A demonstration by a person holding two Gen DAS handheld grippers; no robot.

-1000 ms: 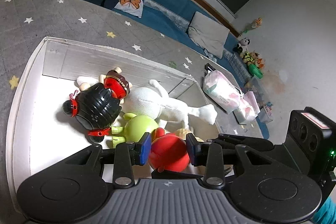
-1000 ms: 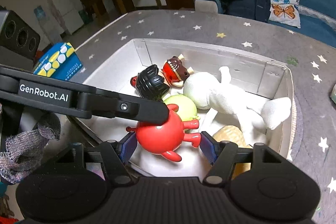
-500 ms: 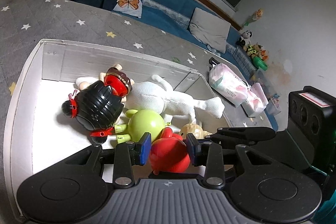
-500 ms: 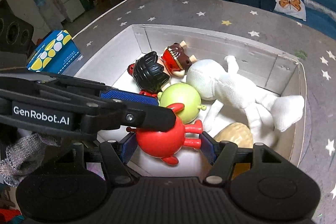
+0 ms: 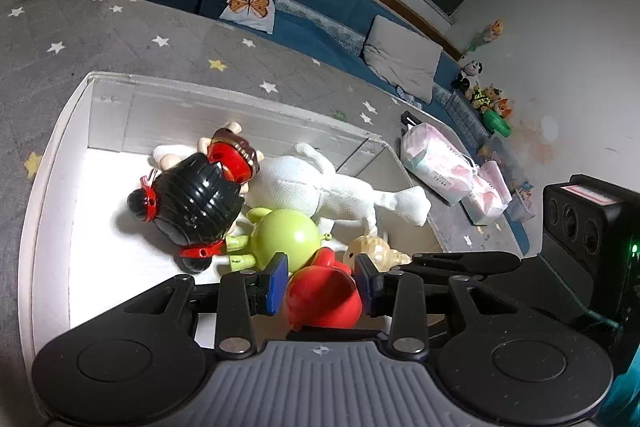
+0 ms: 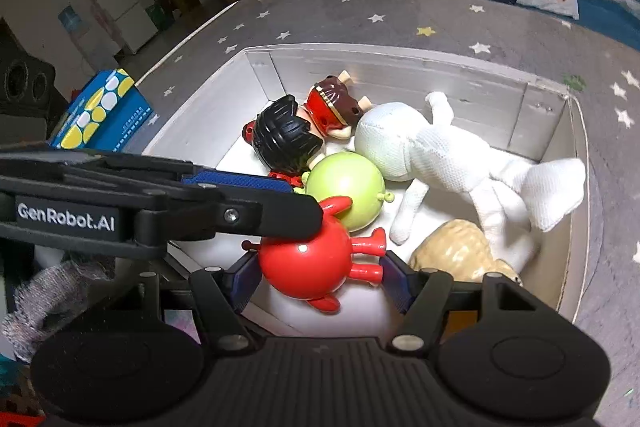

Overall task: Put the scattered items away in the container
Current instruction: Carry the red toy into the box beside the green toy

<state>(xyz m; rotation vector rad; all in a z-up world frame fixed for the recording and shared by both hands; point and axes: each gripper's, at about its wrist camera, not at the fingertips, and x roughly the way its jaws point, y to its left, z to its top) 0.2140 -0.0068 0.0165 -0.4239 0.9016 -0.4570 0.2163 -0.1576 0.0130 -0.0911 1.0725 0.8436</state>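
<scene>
Toys piled in a white open-topped container [image 5: 60, 131] on a bench covered with grey star-patterned cloth. Already lying inside: a black-haired doll [image 5: 192, 203], a brown-and-red figure [image 5: 232, 155] just behind it, a long white plush animal [image 5: 320, 187] with one limb draped over the far rim, a round green toy [image 5: 286, 239], and a beige shell-like toy [image 5: 372, 251] near the right wall.

Left gripper [image 5: 320, 281] reaching low over the near edge of the container, jaws clamped on a round red toy figure [image 6: 308, 263], blue pads pressed to either side of it. Red figure held inside the walls, close above the white floor, just beside the green toy; whether touching the floor, hard to tell.

Right gripper [image 6: 320, 279] hovering at the same spot, jaws spread apart, carrying nothing, pads flanking the red figure in its own view without clearly touching it.

Judged from this: task nearly finished, with only the release of the red figure left. Outside the container, pink-and-white tissue packs [image 5: 436, 159] on the bench to the right and a blue-and-yellow carton [image 6: 100, 111] to the left; unclear whether meant for tidying.
</scene>
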